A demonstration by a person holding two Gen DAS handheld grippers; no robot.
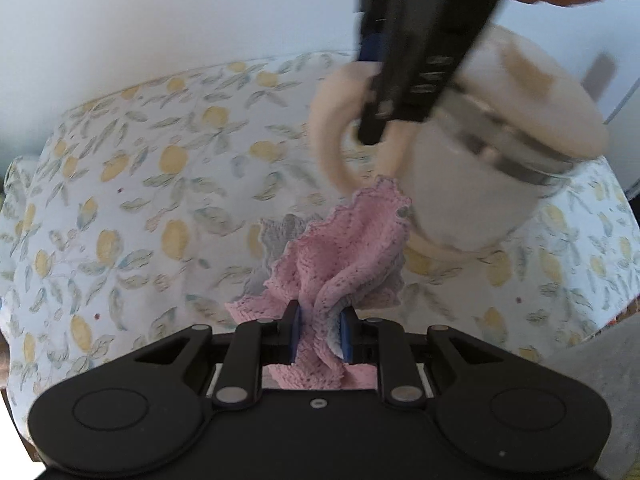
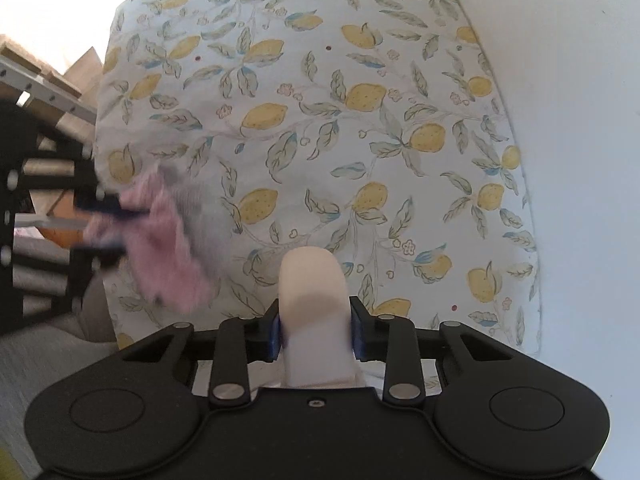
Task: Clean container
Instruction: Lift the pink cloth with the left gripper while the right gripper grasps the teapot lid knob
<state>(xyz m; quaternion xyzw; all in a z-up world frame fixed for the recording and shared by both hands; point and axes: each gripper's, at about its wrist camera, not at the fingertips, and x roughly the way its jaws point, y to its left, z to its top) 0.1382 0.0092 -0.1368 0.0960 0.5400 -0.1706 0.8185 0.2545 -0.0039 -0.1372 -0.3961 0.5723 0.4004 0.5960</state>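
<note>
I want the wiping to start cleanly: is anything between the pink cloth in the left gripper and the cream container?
Nothing visible stands between them. The left gripper is shut on the pink cloth, whose far edge already reaches the wall of the cream container, which the right gripper holds by its handle.

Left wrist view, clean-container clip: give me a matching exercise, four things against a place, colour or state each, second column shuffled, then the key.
Things
1. cloth
2. container
3. handle
4. tablecloth

Descriptions
A. printed with lemons and leaves, spread over the table
B. pink knit, pinched in the left gripper
C. cream loop, clamped in the right gripper
D. white body with a metal band, lidded, held tilted above the table

Pairs: 1-B, 2-D, 3-C, 4-A
</note>
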